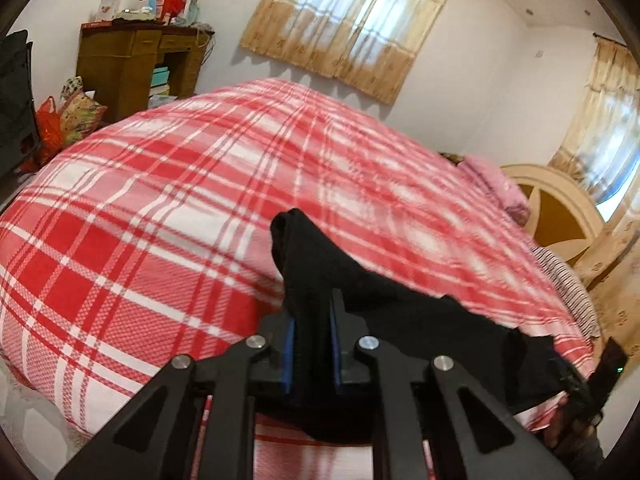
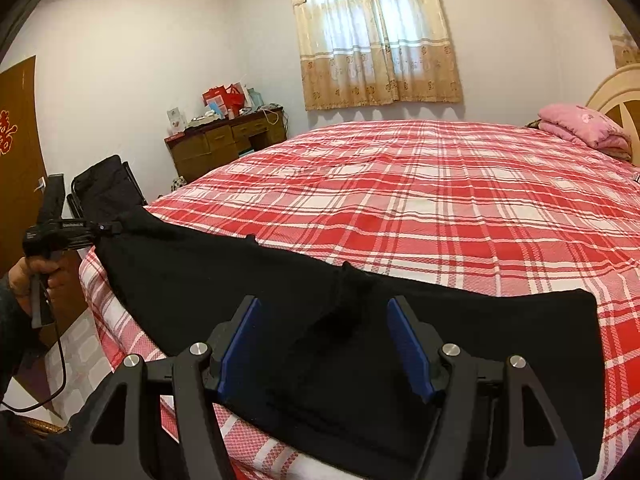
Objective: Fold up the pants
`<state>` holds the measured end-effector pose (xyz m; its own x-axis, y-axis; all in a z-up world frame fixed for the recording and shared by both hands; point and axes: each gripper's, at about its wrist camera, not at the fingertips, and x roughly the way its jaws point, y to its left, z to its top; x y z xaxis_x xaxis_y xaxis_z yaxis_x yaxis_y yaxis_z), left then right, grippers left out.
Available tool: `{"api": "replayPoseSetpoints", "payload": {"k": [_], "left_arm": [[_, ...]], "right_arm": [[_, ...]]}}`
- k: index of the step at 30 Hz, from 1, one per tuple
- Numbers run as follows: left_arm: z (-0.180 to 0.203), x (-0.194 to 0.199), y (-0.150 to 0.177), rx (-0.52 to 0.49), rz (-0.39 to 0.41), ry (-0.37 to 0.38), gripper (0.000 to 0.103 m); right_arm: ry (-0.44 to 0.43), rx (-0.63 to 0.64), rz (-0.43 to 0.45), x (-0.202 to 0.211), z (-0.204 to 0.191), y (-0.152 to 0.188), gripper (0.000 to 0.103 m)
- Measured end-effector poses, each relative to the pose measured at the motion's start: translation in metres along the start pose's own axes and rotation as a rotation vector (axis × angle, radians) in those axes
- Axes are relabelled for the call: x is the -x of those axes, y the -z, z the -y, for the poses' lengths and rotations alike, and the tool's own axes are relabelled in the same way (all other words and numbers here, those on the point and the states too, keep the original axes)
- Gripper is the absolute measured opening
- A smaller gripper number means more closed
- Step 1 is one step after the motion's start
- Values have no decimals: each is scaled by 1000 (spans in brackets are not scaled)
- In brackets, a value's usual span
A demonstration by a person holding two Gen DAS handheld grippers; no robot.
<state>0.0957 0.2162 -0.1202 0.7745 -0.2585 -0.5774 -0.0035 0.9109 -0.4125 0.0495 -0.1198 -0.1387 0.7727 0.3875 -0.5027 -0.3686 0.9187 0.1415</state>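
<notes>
Left wrist view: the left hand-held gripper point(image 1: 312, 320) pinches one end of black pants point(image 2: 360, 340) lying along the plaid bed's point(image 2: 440, 200) near edge — soft, limp cloth. Right hand-held gripper point(image 2: 324, 344) straddles the pants, jaws wide, gripping nothing.

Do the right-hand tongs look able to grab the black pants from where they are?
Probably yes. The right tongs stand open with the black pants lying on the checked bedspread directly between their pads, nothing blocking. The left tongs already pinch the other end.

free: bedspread point(image 2: 440, 200) beyond pants point(image 2: 240, 288) | obstacle: pink quilt point(image 2: 584, 128)
</notes>
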Motion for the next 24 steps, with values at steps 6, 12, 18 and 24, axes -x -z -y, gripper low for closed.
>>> {"api": "replayPoseSetpoints", "payload": {"k": [6,12,18,24], "left_arm": [[20,7,-5,-56,22,11,14],[3,-14,5,-121,-38,-136,18],[-17,-20,24,-120,-73,-230,47],[-21,-4,42,-74,-68,-231,59]], "right_arm": [[4,-3,0,0,1,-1,67],[3,4,-6,-1,-2,0,67],[13,9,-23,-4,-3,4,67],[8,25,-25,-5,-7,4,67]]}}
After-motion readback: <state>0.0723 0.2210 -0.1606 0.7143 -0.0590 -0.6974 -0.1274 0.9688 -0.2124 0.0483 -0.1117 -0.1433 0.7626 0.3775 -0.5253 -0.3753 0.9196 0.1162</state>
